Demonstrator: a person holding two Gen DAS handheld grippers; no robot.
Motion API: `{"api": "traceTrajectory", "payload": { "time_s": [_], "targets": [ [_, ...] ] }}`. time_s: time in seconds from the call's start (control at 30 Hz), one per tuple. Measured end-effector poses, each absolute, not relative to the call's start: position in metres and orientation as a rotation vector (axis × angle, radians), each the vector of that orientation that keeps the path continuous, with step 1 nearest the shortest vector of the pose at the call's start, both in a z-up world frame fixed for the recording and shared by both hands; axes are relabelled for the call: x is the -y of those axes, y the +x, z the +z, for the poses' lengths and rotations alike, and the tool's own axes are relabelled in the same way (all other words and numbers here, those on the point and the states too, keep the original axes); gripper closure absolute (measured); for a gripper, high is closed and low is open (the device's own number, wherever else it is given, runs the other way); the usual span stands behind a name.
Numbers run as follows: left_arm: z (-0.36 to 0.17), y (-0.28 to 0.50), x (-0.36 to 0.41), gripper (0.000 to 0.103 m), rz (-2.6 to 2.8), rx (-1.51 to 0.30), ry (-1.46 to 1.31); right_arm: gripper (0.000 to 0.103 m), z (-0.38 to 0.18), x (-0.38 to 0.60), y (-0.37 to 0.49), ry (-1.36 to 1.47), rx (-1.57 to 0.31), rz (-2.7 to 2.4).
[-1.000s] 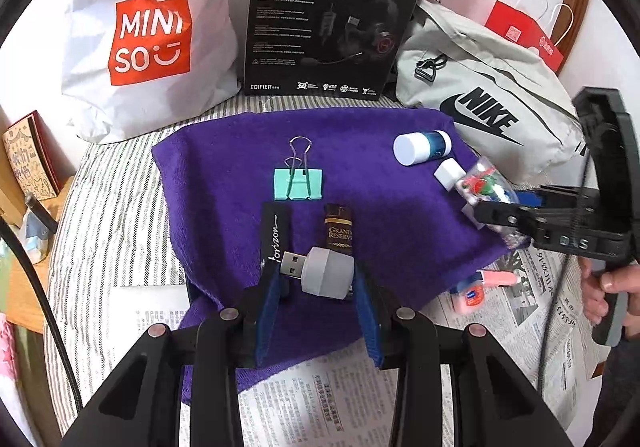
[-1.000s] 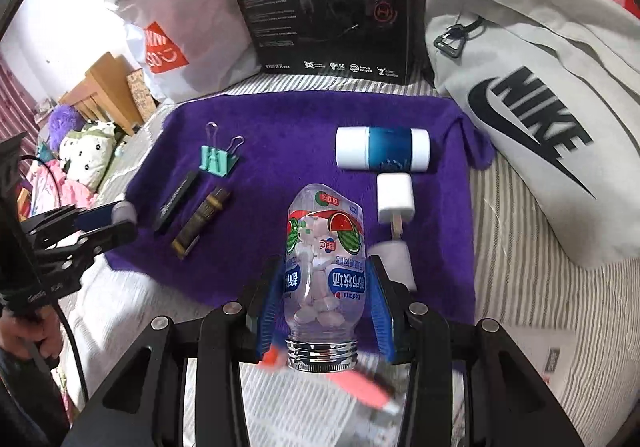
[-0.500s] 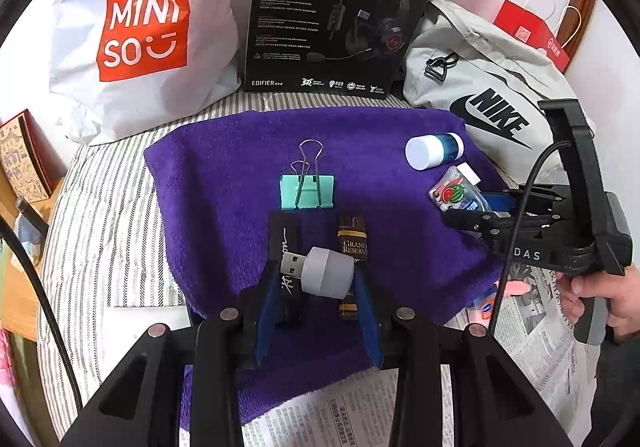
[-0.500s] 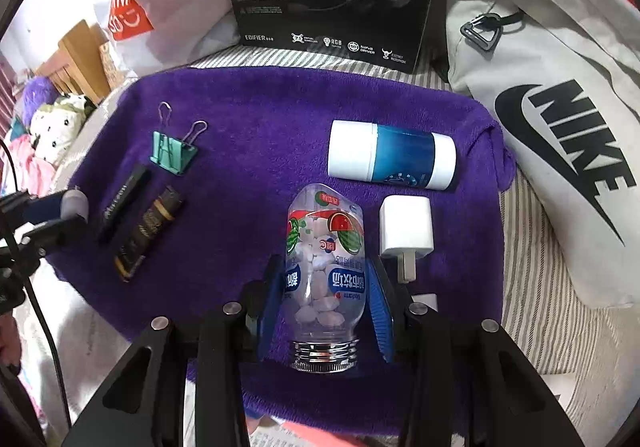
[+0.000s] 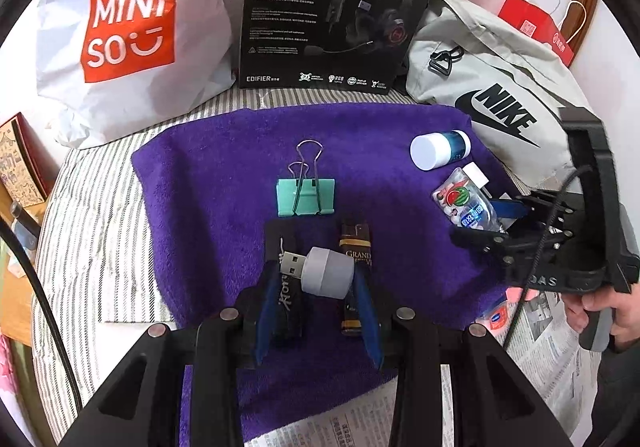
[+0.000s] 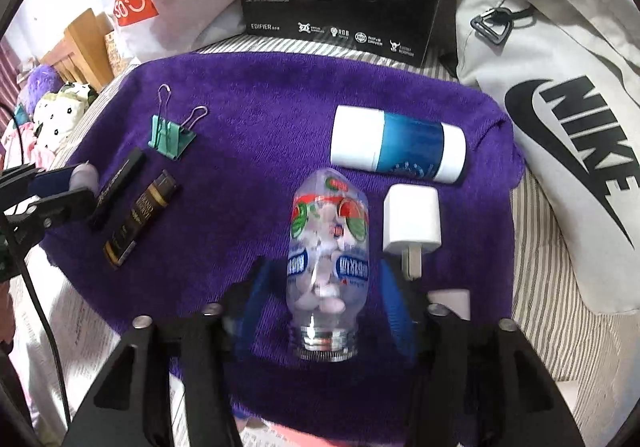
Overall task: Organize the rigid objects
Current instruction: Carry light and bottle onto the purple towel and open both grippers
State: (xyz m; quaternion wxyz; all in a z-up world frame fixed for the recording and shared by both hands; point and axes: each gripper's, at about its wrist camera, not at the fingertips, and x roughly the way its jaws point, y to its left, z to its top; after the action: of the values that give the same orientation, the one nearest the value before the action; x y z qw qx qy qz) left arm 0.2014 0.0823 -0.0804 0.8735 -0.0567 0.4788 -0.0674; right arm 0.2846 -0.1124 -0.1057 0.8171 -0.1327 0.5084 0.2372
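The left gripper [image 5: 316, 279] clamps a grey USB adapter [image 5: 320, 273] above the purple towel [image 5: 224, 183], over two dark sticks [image 6: 132, 207]. The right gripper [image 6: 326, 287] is opening; its blue pads stand clear of the clear candy bottle [image 6: 328, 243] lying on the towel, beside a white charger [image 6: 412, 223].

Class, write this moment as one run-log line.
left gripper: shut on USB plug | right gripper: opening, candy bottle between | towel

place: home bedroom | evidence: striped bedding [image 5: 92, 215], shopping bags [image 5: 132, 43], plush toys [image 6: 60, 107]
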Motion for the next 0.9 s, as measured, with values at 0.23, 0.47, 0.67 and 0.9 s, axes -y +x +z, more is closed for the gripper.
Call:
{"api": "traceTrajectory", "payload": {
  "time_s": [0.23,0.47,0.67,0.9],
  "targets": [
    [-0.086,0.215,-0.068,0.068,-0.153,-1.017,-0.103,0.045,-0.091,0.130,0.273,-0.259,-1.066,0.509],
    [-0.097,0.225,-0.037,0.068,-0.197,-1.030,-0.066,0.045,-0.069,0.148,0.259,-0.194,-1.035,0.521],
    [-0.102,0.237,-0.013,0.068,-0.220,-1.026,-0.021,0.045,-0.064,0.165,0.244,-0.179,-1.031,0.512],
    [-0.105,0.264,-0.010,0.068,-0.178,-1.038,0.024,0.045,-0.062,0.185,0.226,-0.139,-1.037,0.504]
  ]
}}
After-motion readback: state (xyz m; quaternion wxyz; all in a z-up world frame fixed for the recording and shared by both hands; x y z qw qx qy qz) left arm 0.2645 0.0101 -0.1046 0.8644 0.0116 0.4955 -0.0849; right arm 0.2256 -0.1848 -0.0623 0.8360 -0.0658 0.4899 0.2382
